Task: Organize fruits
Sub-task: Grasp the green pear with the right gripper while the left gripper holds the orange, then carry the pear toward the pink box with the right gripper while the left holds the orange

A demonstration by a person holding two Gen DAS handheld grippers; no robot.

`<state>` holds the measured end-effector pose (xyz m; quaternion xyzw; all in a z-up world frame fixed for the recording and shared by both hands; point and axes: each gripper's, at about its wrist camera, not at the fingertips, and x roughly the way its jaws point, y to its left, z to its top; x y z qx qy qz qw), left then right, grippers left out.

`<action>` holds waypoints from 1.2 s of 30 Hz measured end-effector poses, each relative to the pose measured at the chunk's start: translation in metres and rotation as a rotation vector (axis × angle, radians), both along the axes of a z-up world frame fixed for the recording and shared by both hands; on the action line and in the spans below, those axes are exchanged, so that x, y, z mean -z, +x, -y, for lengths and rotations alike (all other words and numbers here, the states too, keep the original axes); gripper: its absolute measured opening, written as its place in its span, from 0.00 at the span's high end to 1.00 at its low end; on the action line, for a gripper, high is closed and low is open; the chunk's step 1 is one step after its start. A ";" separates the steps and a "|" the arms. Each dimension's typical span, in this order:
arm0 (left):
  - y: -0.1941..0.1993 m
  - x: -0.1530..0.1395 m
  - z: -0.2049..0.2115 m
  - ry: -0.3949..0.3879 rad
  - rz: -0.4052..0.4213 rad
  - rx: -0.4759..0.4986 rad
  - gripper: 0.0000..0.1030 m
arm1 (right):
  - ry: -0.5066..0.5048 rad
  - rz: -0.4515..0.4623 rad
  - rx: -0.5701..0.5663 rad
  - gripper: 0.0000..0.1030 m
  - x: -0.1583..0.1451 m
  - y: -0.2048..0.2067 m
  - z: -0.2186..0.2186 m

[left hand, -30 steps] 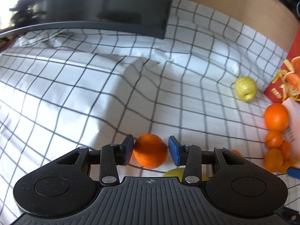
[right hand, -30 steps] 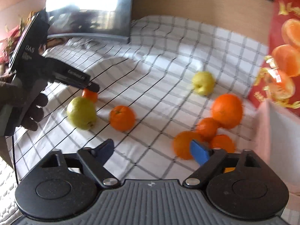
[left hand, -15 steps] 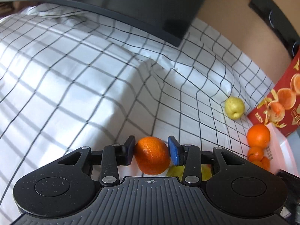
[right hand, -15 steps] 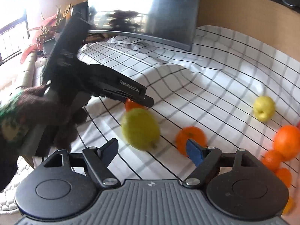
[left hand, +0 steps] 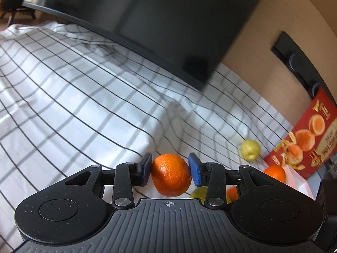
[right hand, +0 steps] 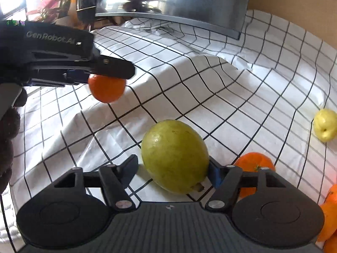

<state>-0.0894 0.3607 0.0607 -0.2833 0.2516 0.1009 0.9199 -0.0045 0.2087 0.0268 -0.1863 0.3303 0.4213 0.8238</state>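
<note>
Checked cloth (right hand: 210, 97) covers the worktop. Left gripper (left hand: 170, 169) grasps a mandarin (left hand: 171, 175) aloft. Right gripper (right hand: 172, 166) spreads wide around a green fruit (right hand: 174, 156), unclenched.

Home: checked tablecloth (left hand: 88, 105), monitor (left hand: 160, 21), houseplants (right hand: 50, 6).

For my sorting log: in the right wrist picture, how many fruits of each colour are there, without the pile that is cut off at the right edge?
Orange: 2, the held orange and the lying orange
Green: 1, the green fruit
Yellow: 1, the yellow fruit
Total: 4
</note>
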 end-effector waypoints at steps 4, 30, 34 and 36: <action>0.001 -0.001 0.032 0.007 -0.010 0.091 0.58 | -0.003 -0.027 0.016 0.43 -0.009 -0.001 0.023; 0.065 0.041 0.324 0.007 -0.152 0.788 0.58 | 0.105 -0.073 0.577 0.43 -0.009 -0.018 0.387; 0.062 0.039 0.315 0.008 -0.139 0.775 0.58 | 0.101 -0.088 0.607 0.43 0.000 -0.015 0.393; 0.061 0.040 0.309 0.002 -0.133 0.757 0.58 | 0.089 -0.096 0.619 0.43 0.003 -0.014 0.393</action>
